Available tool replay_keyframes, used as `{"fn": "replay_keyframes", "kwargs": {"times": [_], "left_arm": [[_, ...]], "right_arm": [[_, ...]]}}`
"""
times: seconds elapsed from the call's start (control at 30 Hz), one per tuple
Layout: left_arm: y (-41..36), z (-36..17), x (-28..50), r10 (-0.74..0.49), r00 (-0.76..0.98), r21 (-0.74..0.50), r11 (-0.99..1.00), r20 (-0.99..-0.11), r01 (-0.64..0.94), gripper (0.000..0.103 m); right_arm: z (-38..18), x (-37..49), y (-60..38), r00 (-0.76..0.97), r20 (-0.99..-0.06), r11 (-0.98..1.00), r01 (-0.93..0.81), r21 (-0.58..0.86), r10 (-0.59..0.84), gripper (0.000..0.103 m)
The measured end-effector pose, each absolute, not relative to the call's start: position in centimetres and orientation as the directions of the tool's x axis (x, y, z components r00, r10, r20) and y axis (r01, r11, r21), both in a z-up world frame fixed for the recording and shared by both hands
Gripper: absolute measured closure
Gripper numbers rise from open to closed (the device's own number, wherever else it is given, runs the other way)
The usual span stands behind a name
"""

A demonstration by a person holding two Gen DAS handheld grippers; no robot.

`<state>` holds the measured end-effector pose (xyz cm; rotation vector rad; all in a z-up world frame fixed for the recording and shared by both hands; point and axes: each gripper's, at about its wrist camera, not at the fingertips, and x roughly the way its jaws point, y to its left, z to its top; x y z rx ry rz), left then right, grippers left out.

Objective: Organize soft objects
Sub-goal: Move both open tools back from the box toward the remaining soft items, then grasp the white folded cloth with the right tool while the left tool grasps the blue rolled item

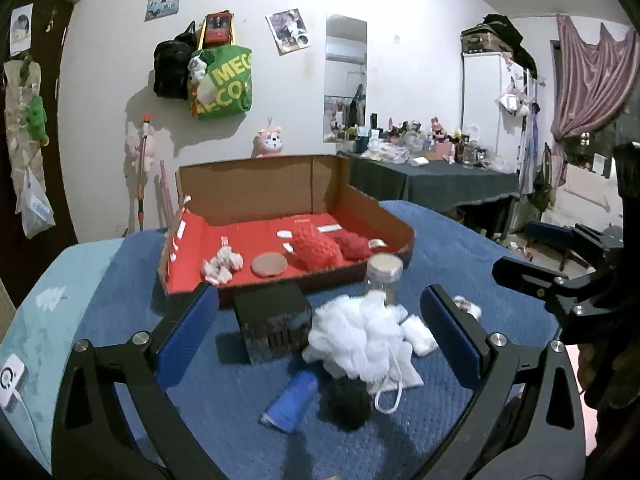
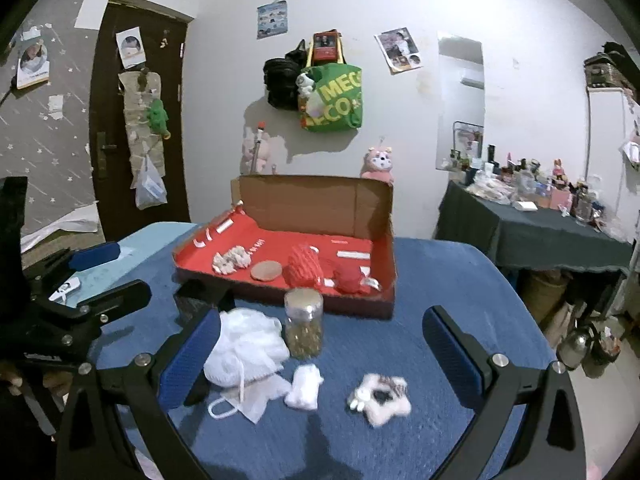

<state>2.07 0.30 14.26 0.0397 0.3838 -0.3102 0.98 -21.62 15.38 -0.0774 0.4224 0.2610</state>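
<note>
A cardboard box with a red inside (image 1: 240, 232) (image 2: 280, 240) stands on the blue table. In it lie two red knitted pieces (image 1: 316, 250) (image 2: 304, 268), a white fluffy piece (image 1: 222, 266) (image 2: 230, 260) and a round brown lid (image 1: 269, 265). In front of the box lie a white mesh bath puff (image 1: 356, 336) (image 2: 244, 344), a small white cloth (image 2: 304, 386), a white furry toy (image 2: 380, 398) and a black pompom (image 1: 346, 404). My left gripper (image 1: 320, 332) is open and empty above the puff. My right gripper (image 2: 320, 344) is open and empty above the cloth.
A glass jar (image 1: 383, 278) (image 2: 303, 328) stands just behind the puff. A black box (image 1: 274, 322) and a blue tube (image 1: 290, 400) lie on the blue cover. A cluttered dark table (image 1: 432, 176) stands at the back right, a door (image 2: 136, 120) at the left.
</note>
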Motion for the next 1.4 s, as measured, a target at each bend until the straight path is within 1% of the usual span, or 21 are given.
{"fn": "replay_keyframes", "kwargs": {"times": [0.17,0.43,0.93,1.0,1.07,1.1,1.3,1.37,1.4], "left_arm": [[0.2,12.3,1.5,-0.286,0.872,-0.023,0.953,-0.398,0.302,0.0],[0.4,8.8,2.5,-0.271,0.835,-0.046,0.958,-0.479,0.284,0.0],[2.1,6.0,4.5,-0.243,0.785,-0.057,0.965,-0.57,0.258,0.0],[2.4,5.7,5.0,-0.236,0.779,-0.05,0.966,-0.581,0.255,0.0],[2.5,5.4,5.4,-0.234,0.772,-0.039,0.964,-0.591,0.262,0.0],[2.5,5.3,5.7,-0.232,0.767,-0.031,0.963,-0.598,0.267,0.0],[2.2,4.8,6.6,-0.236,0.748,0.008,0.952,-0.621,0.307,0.001],[2.2,4.8,6.7,-0.241,0.745,0.016,0.947,-0.622,0.32,0.001],[2.1,4.8,6.8,-0.241,0.744,0.022,0.946,-0.624,0.324,0.001]], "right_arm": [[12.6,1.0,-21.9,0.863,-0.451,0.968,-0.251,0.005,0.226,0.0],[9.1,2.3,-21.6,0.841,-0.503,0.974,-0.224,0.009,0.198,0.0],[6.5,4.3,-21.1,0.802,-0.56,0.97,-0.244,0.008,0.206,0.0],[6.2,4.5,-20.9,0.797,-0.566,0.968,-0.25,0.007,0.21,0.002],[6.0,4.9,-20.8,0.79,-0.573,0.966,-0.26,0.006,0.217,0.008],[5.9,5.2,-20.7,0.786,-0.579,0.965,-0.262,0.006,0.217,0.009],[5.2,6.4,-20.4,0.762,-0.602,0.96,-0.28,0.025,0.239,0.022],[5.0,6.7,-20.2,0.756,-0.609,0.958,-0.286,0.026,0.242,0.029],[4.9,6.8,-20.1,0.753,-0.612,0.958,-0.287,0.025,0.242,0.03]]}}
